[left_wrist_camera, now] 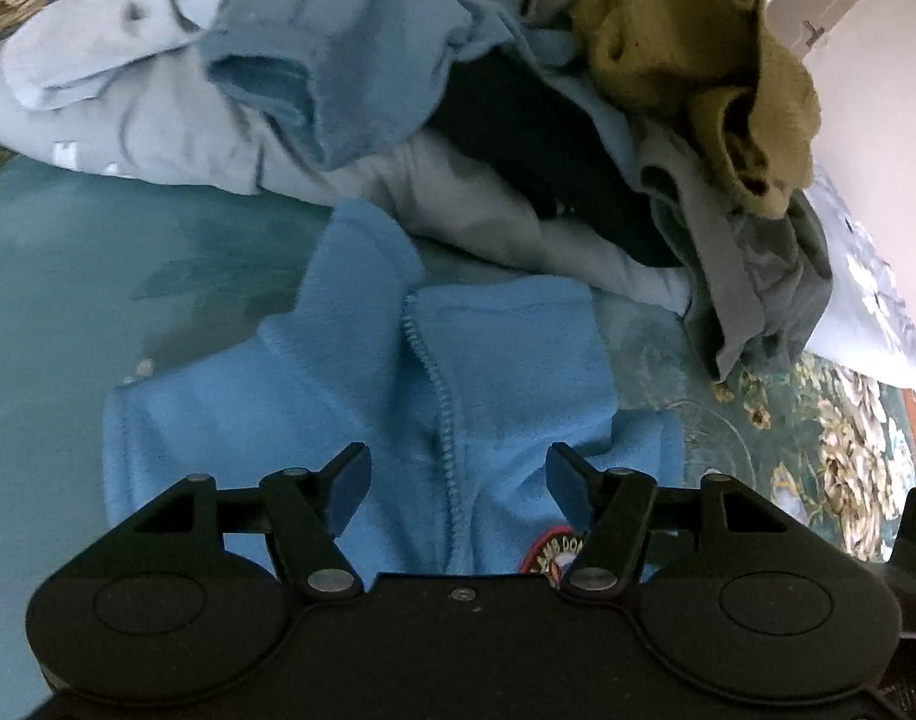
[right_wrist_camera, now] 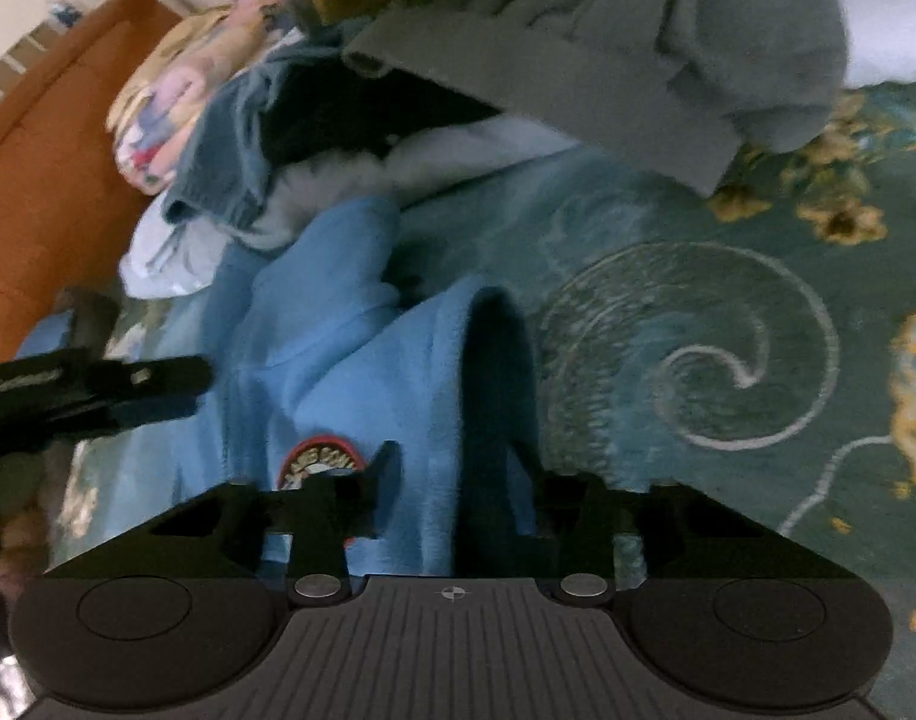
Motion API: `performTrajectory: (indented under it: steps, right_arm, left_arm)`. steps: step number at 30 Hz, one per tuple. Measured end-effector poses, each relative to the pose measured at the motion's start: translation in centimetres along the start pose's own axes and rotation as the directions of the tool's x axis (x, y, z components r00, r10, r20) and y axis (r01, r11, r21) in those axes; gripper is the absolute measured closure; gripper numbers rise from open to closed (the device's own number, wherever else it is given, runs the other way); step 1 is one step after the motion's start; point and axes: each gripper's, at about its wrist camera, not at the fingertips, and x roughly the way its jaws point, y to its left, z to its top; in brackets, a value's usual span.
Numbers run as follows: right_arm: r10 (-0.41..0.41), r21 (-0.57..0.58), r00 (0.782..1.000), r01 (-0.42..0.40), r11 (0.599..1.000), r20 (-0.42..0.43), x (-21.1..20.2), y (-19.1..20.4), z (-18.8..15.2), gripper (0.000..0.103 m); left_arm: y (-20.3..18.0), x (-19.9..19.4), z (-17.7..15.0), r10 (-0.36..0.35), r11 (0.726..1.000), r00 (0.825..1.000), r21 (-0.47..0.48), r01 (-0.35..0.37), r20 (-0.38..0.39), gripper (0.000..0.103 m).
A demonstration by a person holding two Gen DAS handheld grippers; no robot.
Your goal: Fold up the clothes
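Teal floral bedspread carries a bright blue fleece jacket, zip up, with a round badge. Left gripper hovers over its zipper, jaws wide apart, holding nothing. Right gripper straddles a raised fold of the fleece, jaws apart. Just behind lies a heap of clothes topped by an olive garment

The round badge on the blue fleece jacket is half covered by the left tool's finger, and its lettering is too blurred to read. In the right wrist view the jacket's lower part is hidden under the right tool. A dark garment lies mostly buried in the clothes pile, so its kind cannot be told.
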Motion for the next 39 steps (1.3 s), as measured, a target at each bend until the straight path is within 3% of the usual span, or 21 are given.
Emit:
performTrajectory:
  steps: [4,5,9,12,15,16,20,24,28,30,31,33,35,37,39]
  right_arm:
    - [0.039,0.009,0.999,-0.039,0.999,-0.023,0.8,-0.3,0.1,0.084]
    - [0.051,0.009,0.998,-0.051,0.999,-0.027,0.8,-0.4,0.1,0.091]
    - [0.068,-0.004,0.998,-0.068,0.998,-0.016,0.4,-0.6,0.2,0.096]
    - [0.047,0.007,0.998,-0.047,0.999,0.041,-0.9,-0.6,0.1,0.097]
    - [0.013,0.036,0.994,-0.017,0.999,0.107,-2.3,-0.9,-0.2,0.097]
    - [0.001,0.047,0.993,-0.006,0.999,0.117,-2.6,-1.0,-0.4,0.097]
    - [-0.070,0.056,0.996,0.067,0.996,0.058,-1.0,-1.1,-0.8,0.097]
    - [-0.083,0.056,0.995,0.081,0.995,0.050,-0.6,-1.1,-0.7,0.097]
    - [-0.078,0.060,0.996,0.076,0.995,0.038,-0.8,-1.2,-0.5,0.093]
    - [-0.063,0.040,0.997,0.061,0.997,0.047,-1.5,-0.9,-0.4,0.090]
    - [-0.060,0.016,0.996,0.059,0.998,0.059,-1.9,-0.7,-0.3,0.087]
    - [-0.048,-0.033,0.996,0.051,0.998,0.079,-3.0,-0.2,-0.1,0.072]
    - [-0.025,-0.080,0.996,0.032,0.996,0.087,-4.0,0.2,0.3,0.069]
    - [-0.016,-0.116,0.996,0.026,0.993,0.087,-4.3,0.9,1.1,0.067]
    - [-0.013,-0.147,0.996,0.025,0.989,0.084,-4.3,1.6,2.1,0.065]
  left_arm:
    - [0.6,1.2,0.6,-0.044,0.995,0.999,-0.087,0.045,0.011,0.045]
    - [0.7,1.4,0.7,-0.065,0.992,0.998,-0.106,0.066,0.018,0.051]
    - [0.3,2.2,1.2,-0.102,0.987,0.994,-0.122,0.105,0.028,0.080]
    - [0.1,1.7,1.3,-0.110,0.983,0.989,-0.134,0.122,0.096,0.096]
    - [-0.3,1.2,1.5,-0.062,0.991,0.986,-0.104,0.079,0.155,0.096]
    - [-0.3,1.8,1.5,-0.051,0.993,0.990,-0.098,0.064,0.130,0.096]
    - [-0.2,3.4,1.4,-0.011,0.997,0.996,-0.080,0.018,0.083,0.095]
    - [-0.1,4.3,1.8,0.019,0.998,0.997,-0.056,-0.015,0.069,0.092]
    - [-0.1,3.6,2.3,-0.025,0.997,0.999,-0.067,0.028,0.040,0.092]
    - [0.0,2.4,2.4,-0.067,0.995,0.997,-0.068,0.069,0.032,0.087]
    - [0.0,1.4,2.4,-0.084,0.996,0.996,-0.038,0.085,0.036,0.085]
    - [0.2,-0.5,2.5,-0.102,0.995,0.994,0.028,0.100,0.047,0.072]
    - [0.7,-2.3,2.7,-0.106,0.990,0.992,0.097,0.099,0.062,0.066]
    - [1.5,-3.3,3.1,-0.064,0.987,0.995,0.155,0.052,0.076,0.058]
    - [2.3,-3.3,4.0,-0.017,0.984,0.997,0.176,0.002,0.082,0.055]
